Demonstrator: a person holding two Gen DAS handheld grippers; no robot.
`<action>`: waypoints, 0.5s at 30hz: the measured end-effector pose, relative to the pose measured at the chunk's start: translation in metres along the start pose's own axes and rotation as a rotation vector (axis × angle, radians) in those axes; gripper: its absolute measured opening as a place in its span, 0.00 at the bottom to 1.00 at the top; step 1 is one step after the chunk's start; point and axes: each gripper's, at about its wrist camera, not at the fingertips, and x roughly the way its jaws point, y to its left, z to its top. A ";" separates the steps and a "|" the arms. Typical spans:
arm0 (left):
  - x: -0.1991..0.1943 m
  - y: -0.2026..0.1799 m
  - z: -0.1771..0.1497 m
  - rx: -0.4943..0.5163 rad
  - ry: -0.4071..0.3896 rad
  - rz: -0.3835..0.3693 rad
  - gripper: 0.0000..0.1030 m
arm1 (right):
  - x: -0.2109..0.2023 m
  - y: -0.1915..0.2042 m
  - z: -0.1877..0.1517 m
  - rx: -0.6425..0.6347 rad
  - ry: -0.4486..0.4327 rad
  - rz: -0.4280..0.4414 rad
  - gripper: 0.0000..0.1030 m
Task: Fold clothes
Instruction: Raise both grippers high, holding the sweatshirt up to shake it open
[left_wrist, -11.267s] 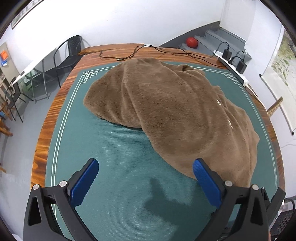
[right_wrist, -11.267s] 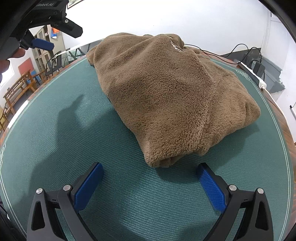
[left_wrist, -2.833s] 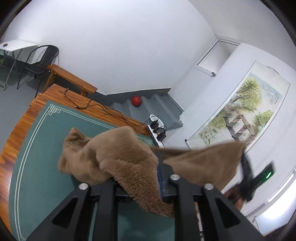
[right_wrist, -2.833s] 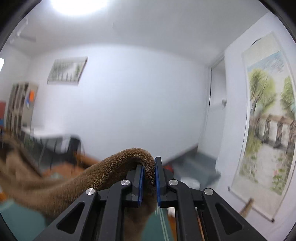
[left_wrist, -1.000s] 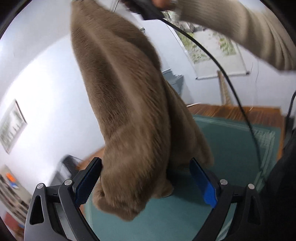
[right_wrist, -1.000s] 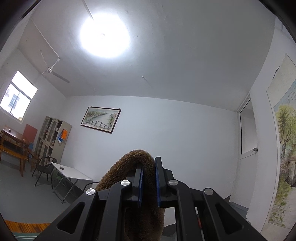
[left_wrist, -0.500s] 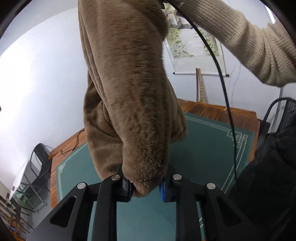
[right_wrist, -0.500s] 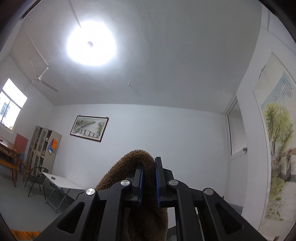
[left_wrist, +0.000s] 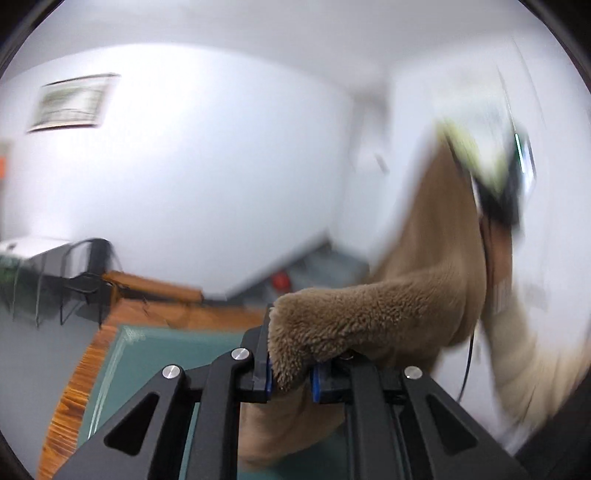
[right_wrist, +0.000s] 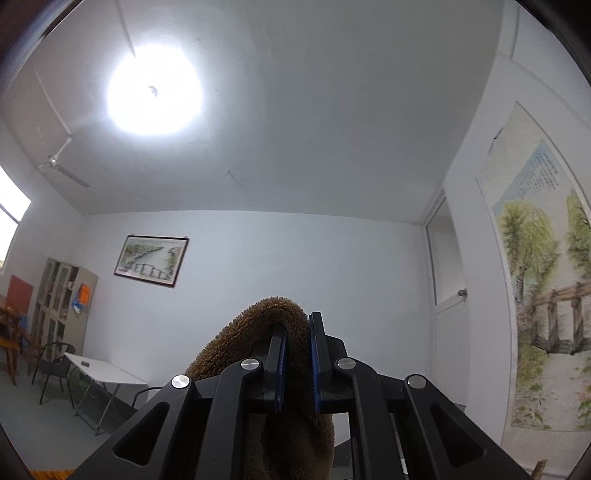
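Both my tools pinch the brown fleece, held up off the surface.

My left tool has its blue pads pressed onto a fluffy end of the fleece, which bulges over the pads and runs up and to the right to my right tool, blurred and high at the far right, with my cream sleeve below it. More fleece hangs below the left tool toward the green mat on the wooden surface. A chair and a red ball lie far off. In its own view, my right tool is pressed together on a fold of the fleece, pointing up at the ceiling lamp; a scroll painting hangs on the right wall and a framed picture on the far wall.
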 end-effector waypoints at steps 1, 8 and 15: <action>-0.014 0.004 0.014 -0.027 -0.058 0.022 0.15 | -0.001 -0.005 0.000 0.007 -0.003 -0.012 0.11; -0.086 -0.022 0.072 0.027 -0.321 0.108 0.15 | -0.017 -0.023 0.014 0.047 -0.085 -0.061 0.11; -0.122 -0.049 0.098 0.081 -0.431 0.170 0.15 | -0.008 -0.009 0.012 0.050 -0.091 -0.046 0.11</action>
